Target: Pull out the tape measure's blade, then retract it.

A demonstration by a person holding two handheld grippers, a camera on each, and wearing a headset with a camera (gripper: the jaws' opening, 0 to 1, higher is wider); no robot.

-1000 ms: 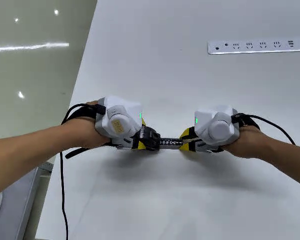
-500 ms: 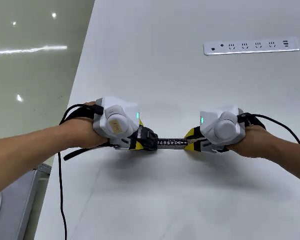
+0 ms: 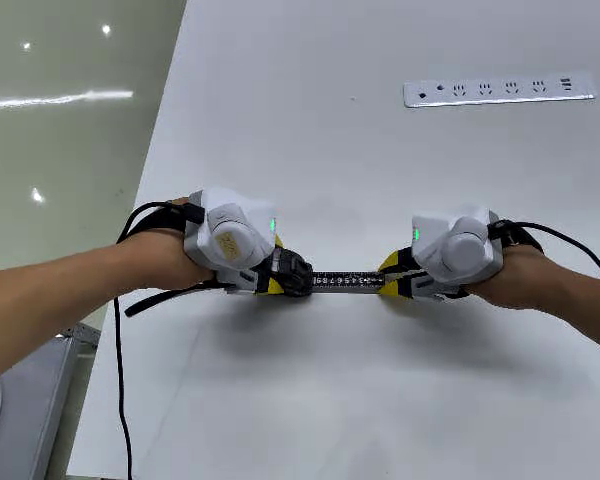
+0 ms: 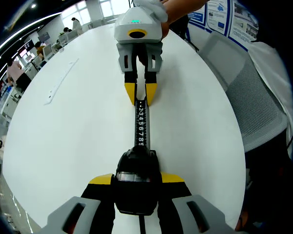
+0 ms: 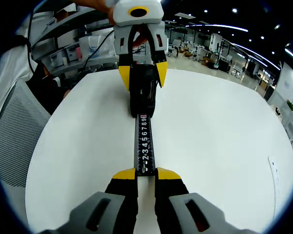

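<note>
- Compared with a second ago, more of the blade (image 3: pixel 347 280) is out of the case (image 3: pixel 292 273). The right gripper (image 3: pixel 390 283) has drawn further to the right of the case, and the printed strip between them has grown from a short stub to a clear run of numbers.
- We take this to mean the pulling-out half of the task is under way; the retracting has not yet begun.
- The left gripper (image 4: pixel 136 179) has its fingers (image 4: pixel 101 181) closed on the case, with one yellow tip on each side. The case sits low over the tabletop (image 3: pixel 380 400), touching it or nearly so.
- The right gripper's fingers (image 5: pixel 123 174) are almost shut, clamped on the free end of the blade well clear of the case. The lowest numbers start right at the tips.
- The end hook is hidden between those tips, so we cannot say whether they pinch the hook itself or the strip just behind it.
- The blade runs straight and flat out of the case's mouth, with no twist that we can see.
- A power strip (image 3: pixel 498 90) lies well beyond the case, off to its right and out of the way.
- For the retract, we expect the right gripper must walk the end back toward the case, since a sprung blade let go may snap home.
</note>
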